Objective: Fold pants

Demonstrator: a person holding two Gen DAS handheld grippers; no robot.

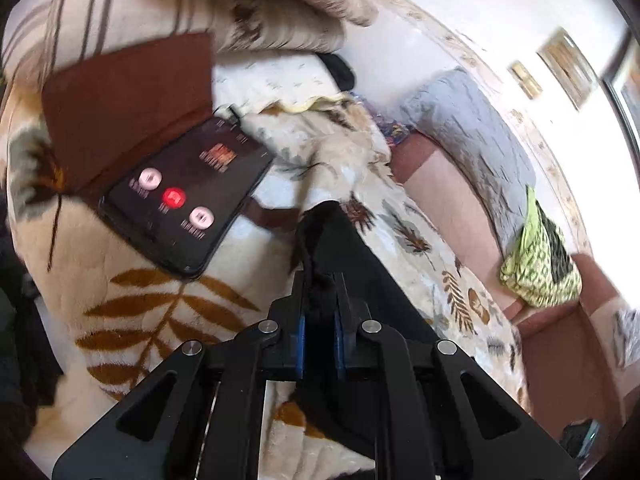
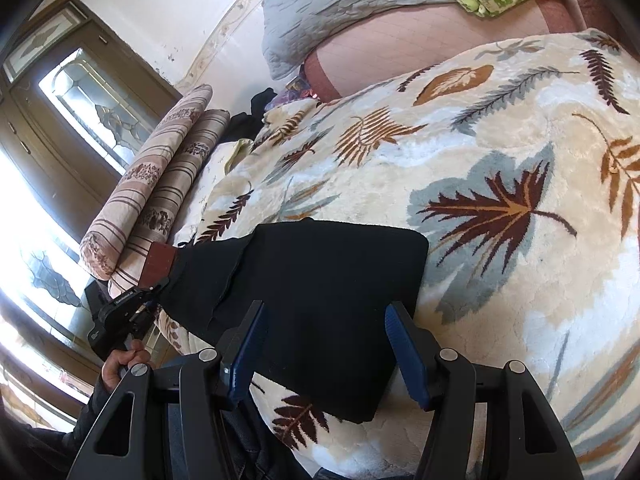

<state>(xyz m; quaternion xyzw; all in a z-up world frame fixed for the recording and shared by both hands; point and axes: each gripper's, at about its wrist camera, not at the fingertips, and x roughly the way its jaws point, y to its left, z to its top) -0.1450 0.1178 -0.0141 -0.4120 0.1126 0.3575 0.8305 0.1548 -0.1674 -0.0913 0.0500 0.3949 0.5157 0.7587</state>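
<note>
Left wrist: left gripper (image 1: 320, 280) pinches black pants (image 1: 352, 248).

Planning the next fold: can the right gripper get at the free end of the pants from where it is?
Probably yes. The right gripper is open right over the black pants on the leaf blanket, nothing between them; the left gripper pinches the far end only.

Left tongs (image 1: 320, 300) clamped; right tongs (image 2: 326, 344) agape
</note>
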